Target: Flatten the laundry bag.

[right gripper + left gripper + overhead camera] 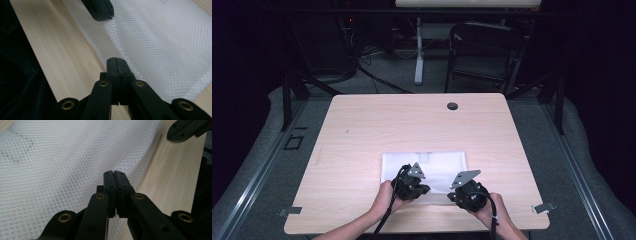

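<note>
A white mesh cloth (437, 160) lies flat on the near half of the wooden table (362, 130). Both grippers sit at its near edge, pointing toward each other. My left gripper (427, 190) is shut, its tips (115, 173) pinching the hem of the cloth (62, 170). My right gripper (451, 196) is also shut, its tips (115, 60) on the hem of the cloth (162, 50). In the right gripper view a raised ridge of mesh runs from my tips to the left gripper (100, 10). Part of the right gripper (185, 130) appears in the left gripper view.
A dark cable hole (452, 106) sits near the table's far edge. Metal clips (289, 211) (543, 207) mark the near corners. A folding chair (482, 50) and a white post (418, 50) stand beyond the table. Bare wood surrounds the cloth.
</note>
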